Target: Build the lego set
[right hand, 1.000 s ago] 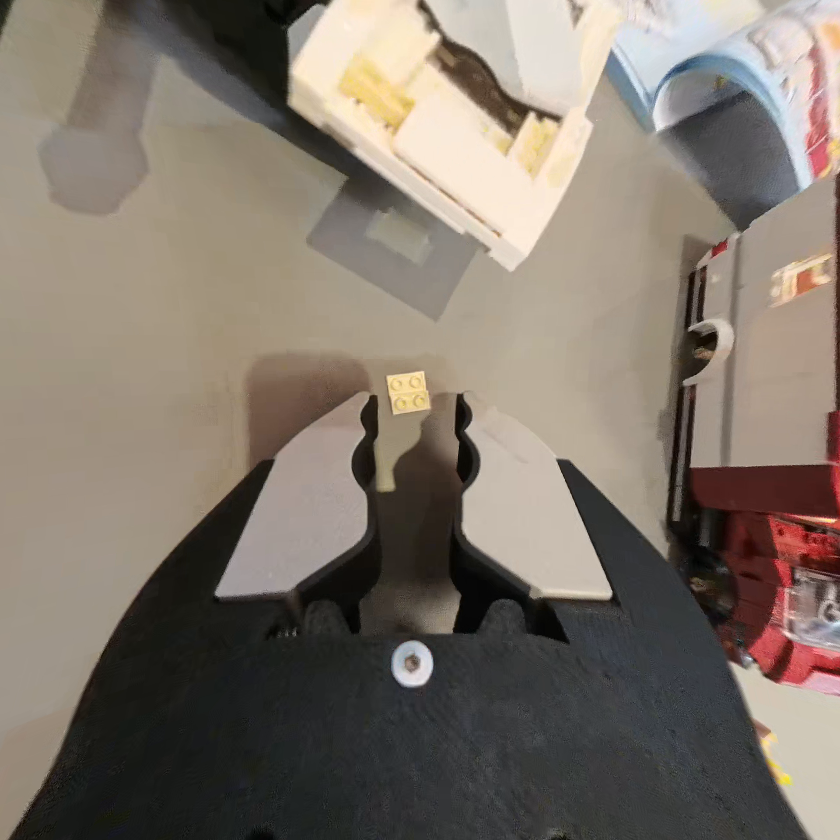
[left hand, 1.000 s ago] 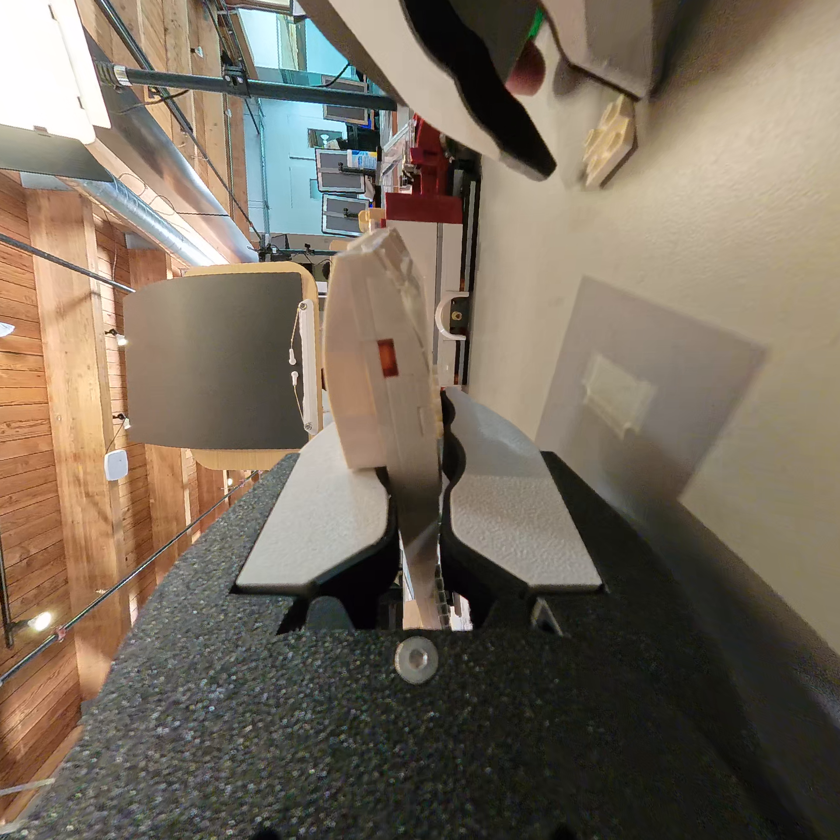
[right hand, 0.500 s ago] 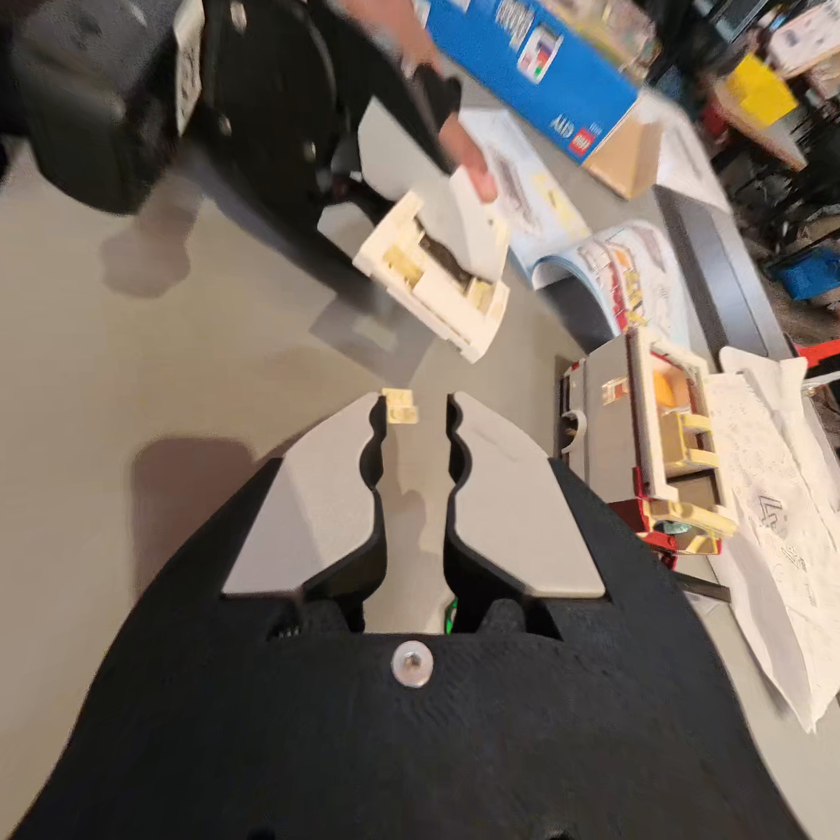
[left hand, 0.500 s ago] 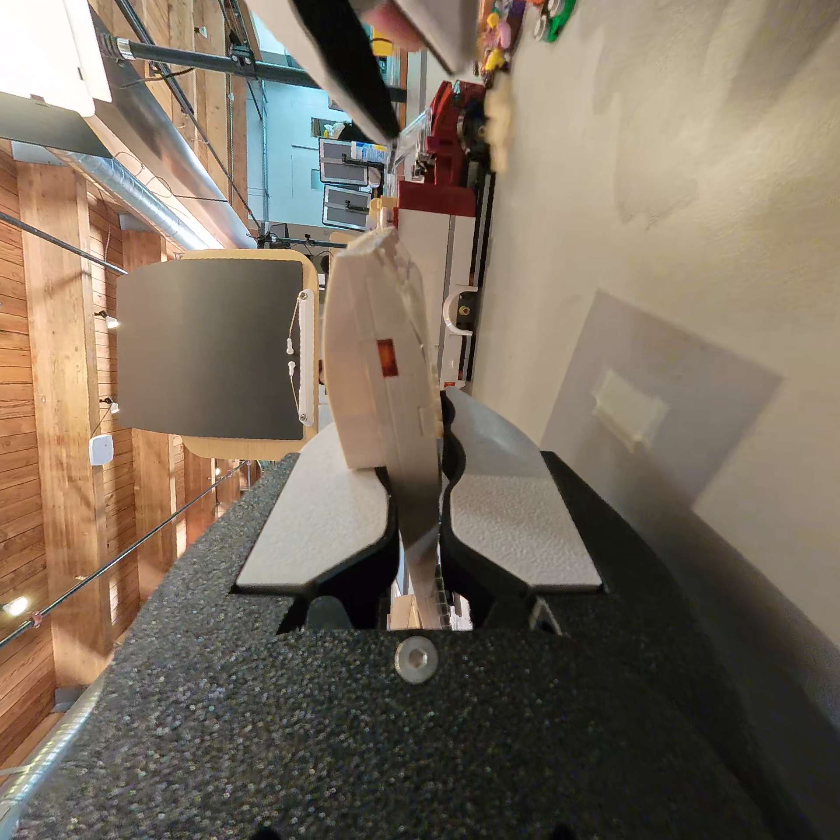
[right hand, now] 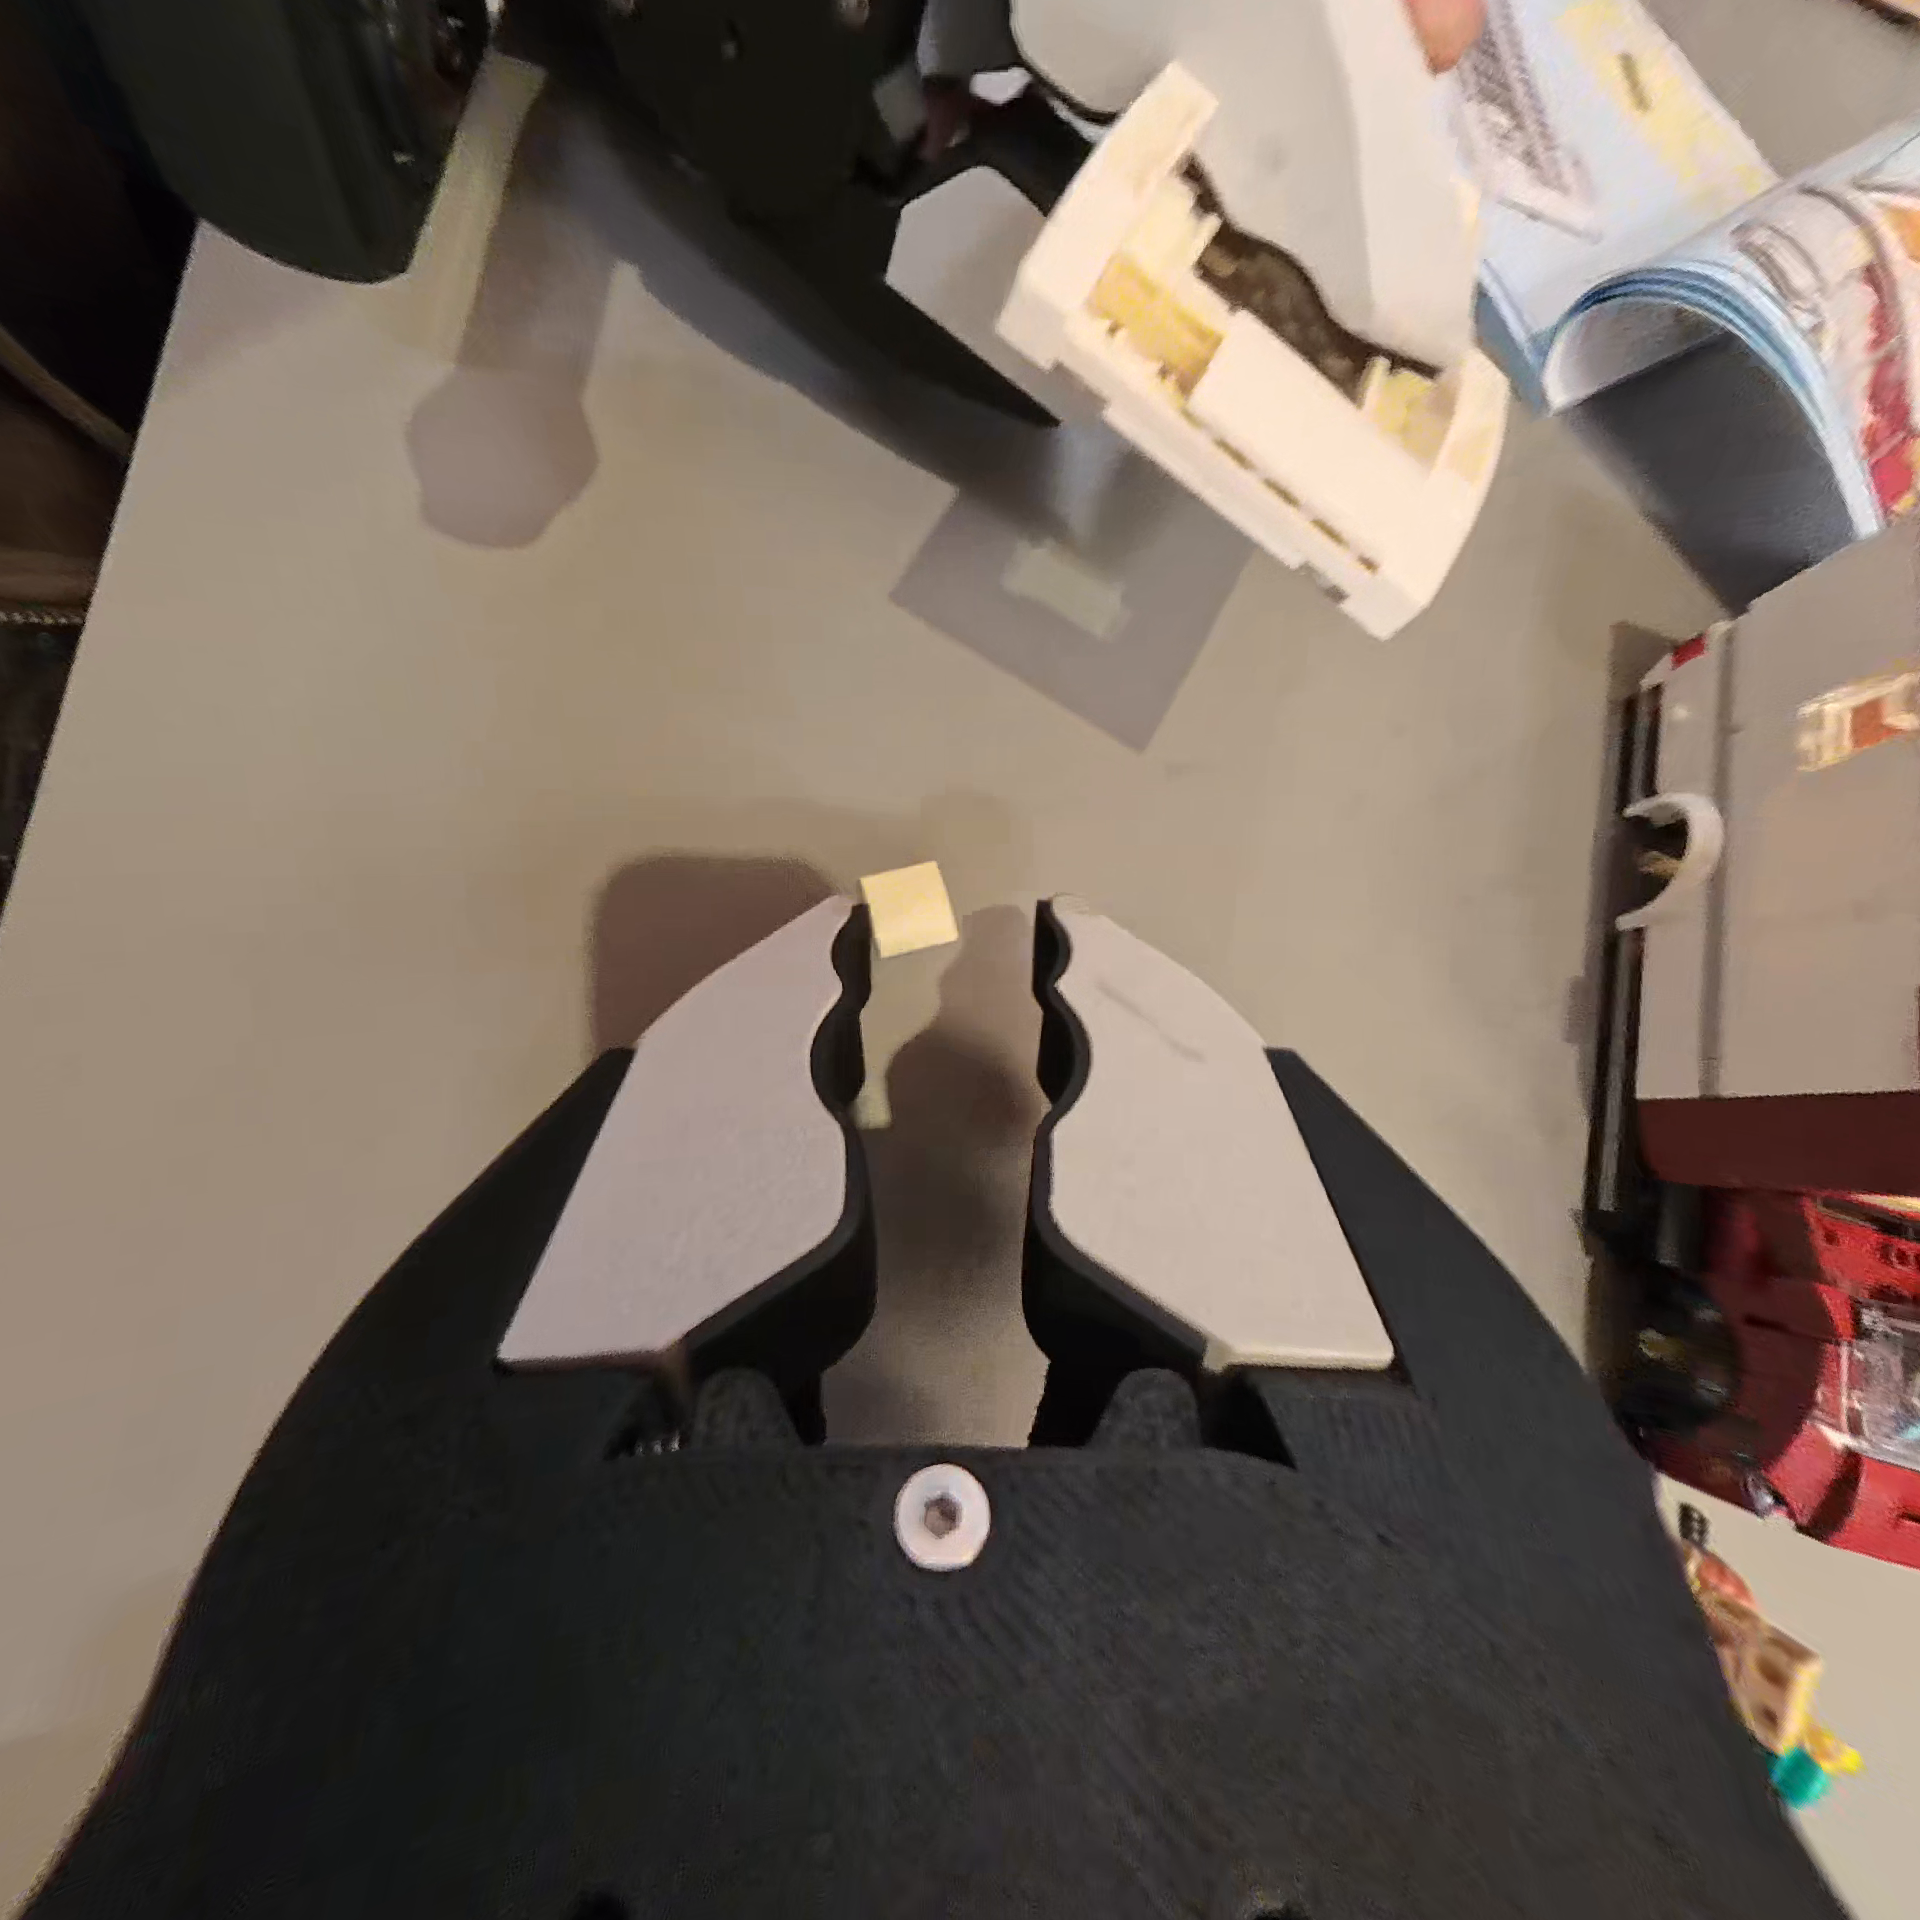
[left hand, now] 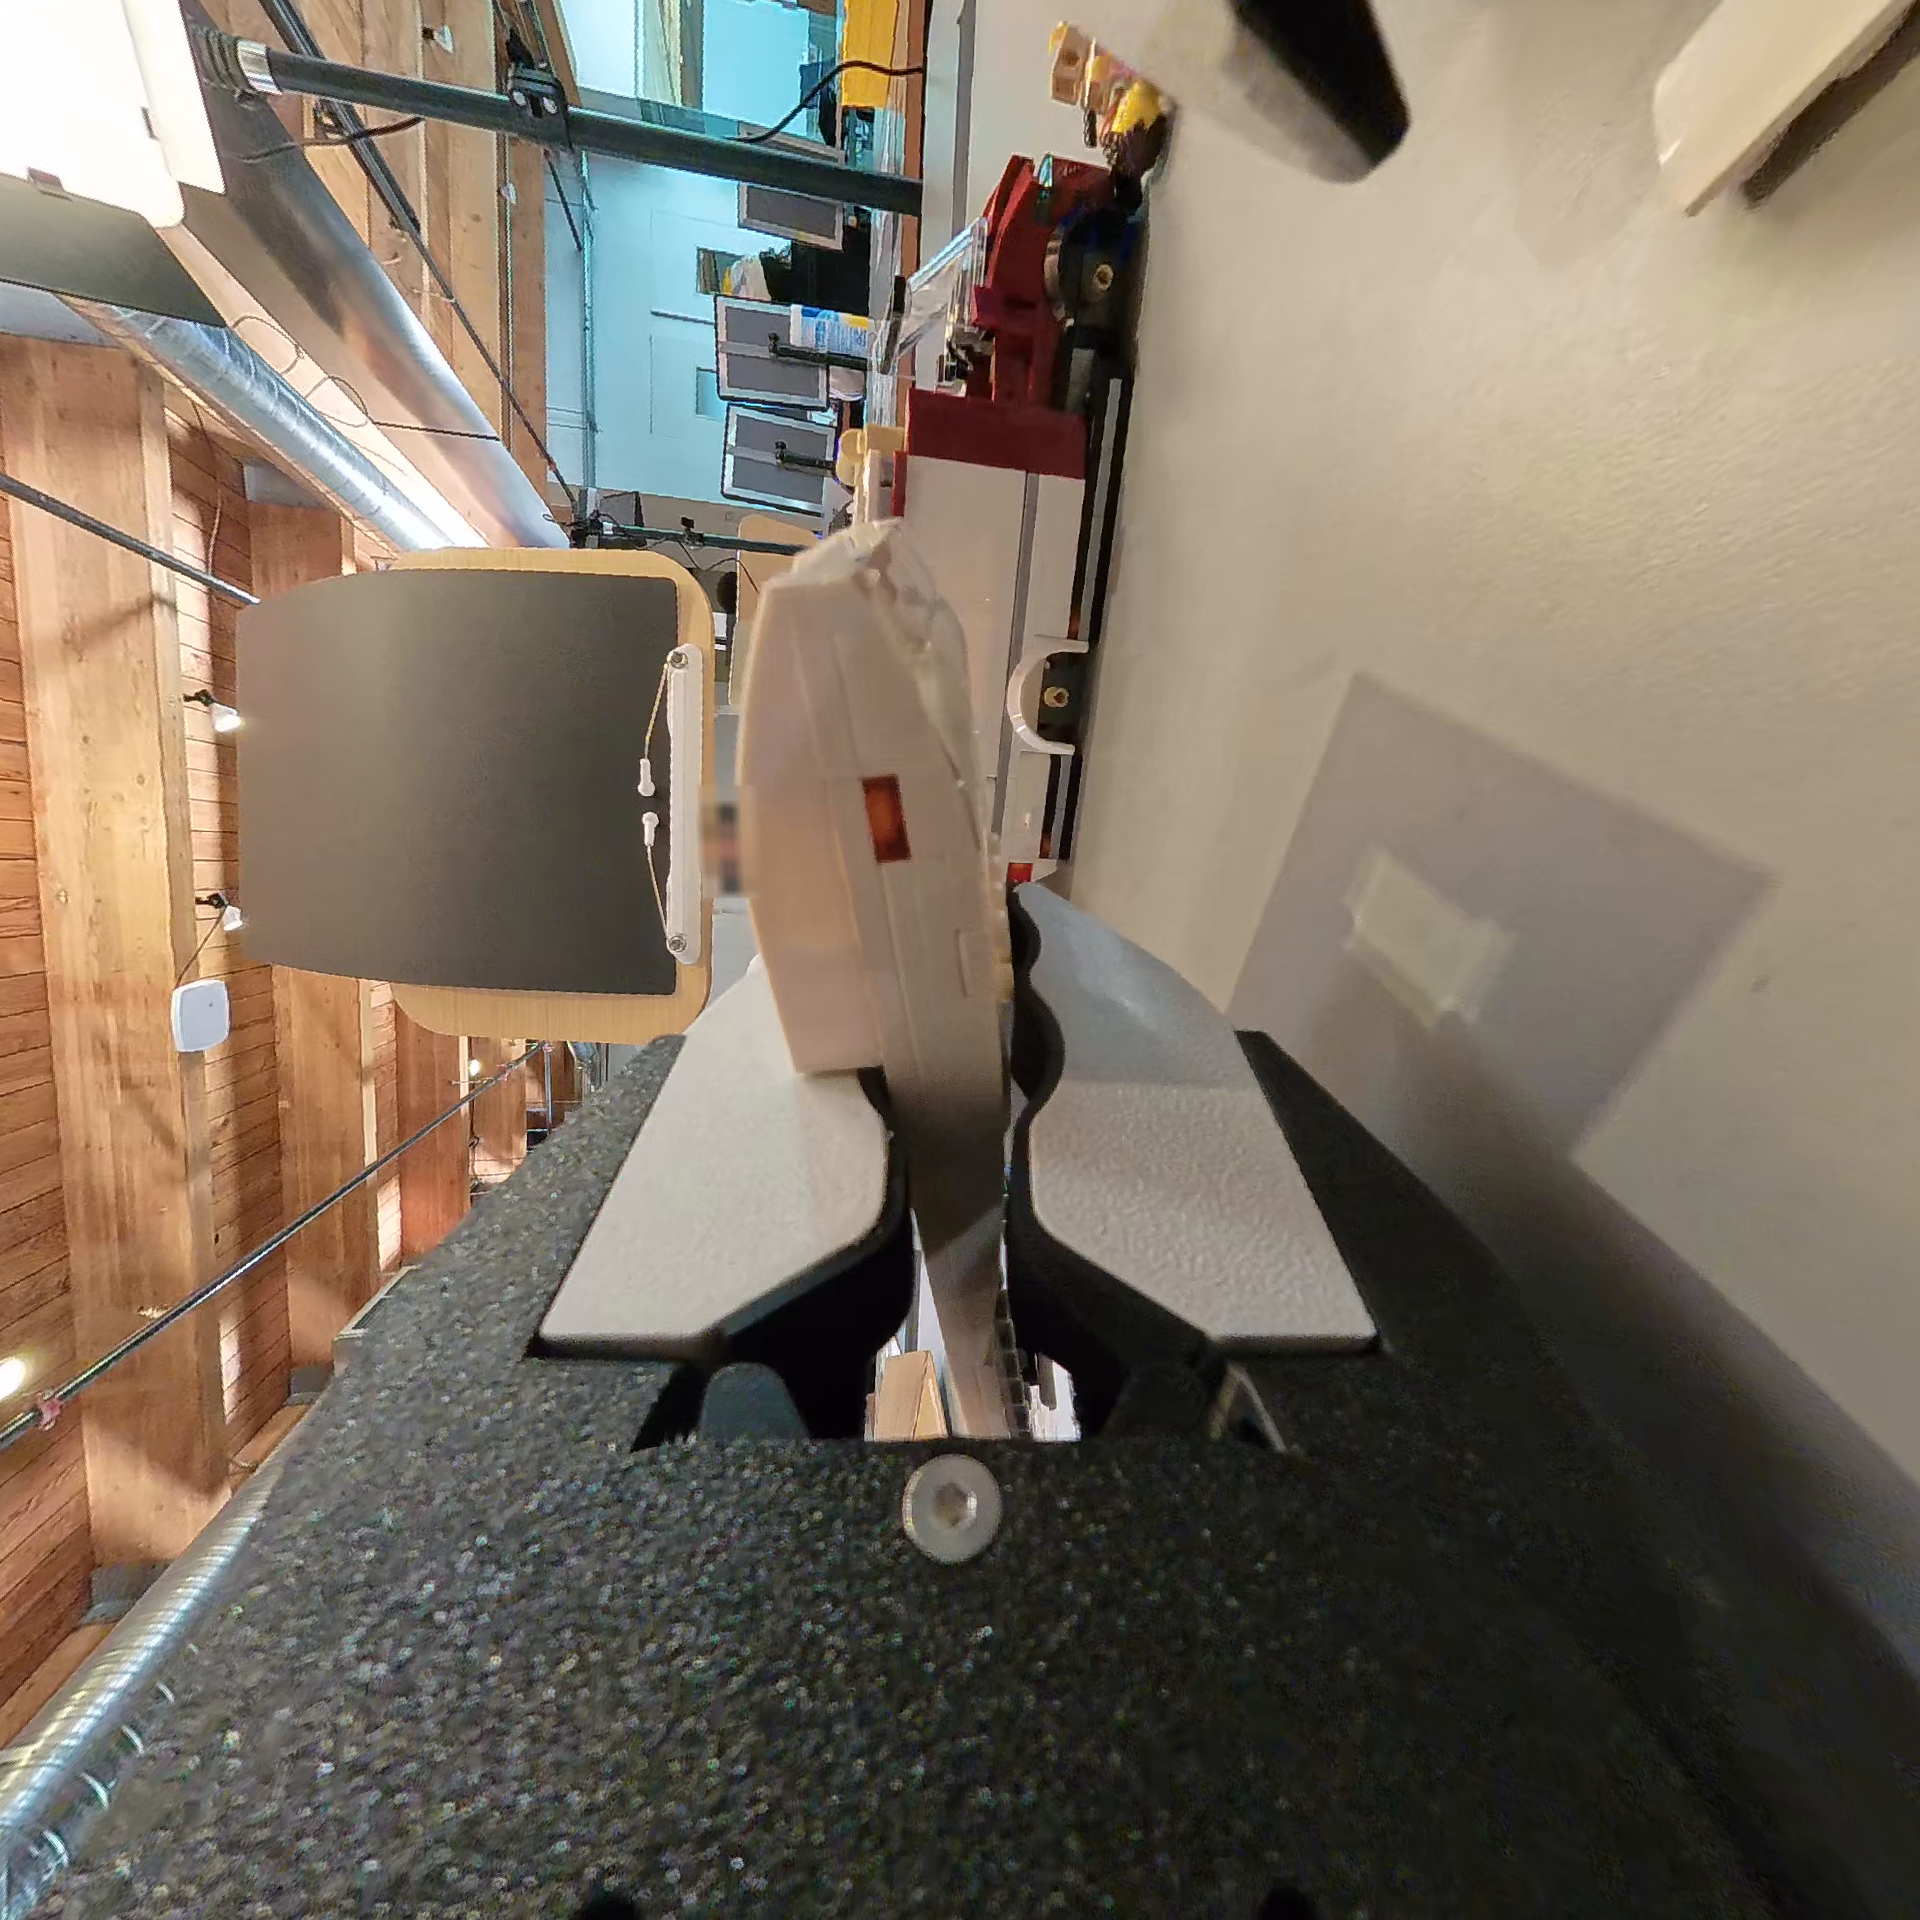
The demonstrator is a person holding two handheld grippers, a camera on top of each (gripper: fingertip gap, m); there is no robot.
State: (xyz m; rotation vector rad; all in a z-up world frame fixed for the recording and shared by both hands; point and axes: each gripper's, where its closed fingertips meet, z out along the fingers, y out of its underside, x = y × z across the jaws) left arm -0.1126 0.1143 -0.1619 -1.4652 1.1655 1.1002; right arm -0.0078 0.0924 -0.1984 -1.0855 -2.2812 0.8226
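Observation:
My left gripper point(left hand: 904, 935) is shut on a white brick-built assembly point(left hand: 852, 790) with a small orange tile on its side, and holds it in the air beside the table. The same assembly shows in the right wrist view point(right hand: 1247, 364), above a grey square shadow point(right hand: 1070, 613) on the table. My right gripper point(right hand: 945, 914) is open, low over the beige table point(right hand: 416, 727). A small tan square plate point(right hand: 907, 909) lies on the table just by the left fingertip point(right hand: 821, 925). A clear gap separates it from the right fingertip point(right hand: 1060, 925).
A red and grey brick-built vehicle point(right hand: 1818, 935) stands at the right, also in the left wrist view point(left hand: 1018, 416). An open instruction booklet point(right hand: 1714, 260) lies at the back right. Small loose pieces point(right hand: 1777, 1704) lie at the lower right. My hands' fingertips stand some 11 cm from each other.
The right gripper tilted up and then back down over the table. Its jaws narrowed and widened again without gripping the tan plate, which now sits nearer the left fingertip. The left gripper kept its hold.

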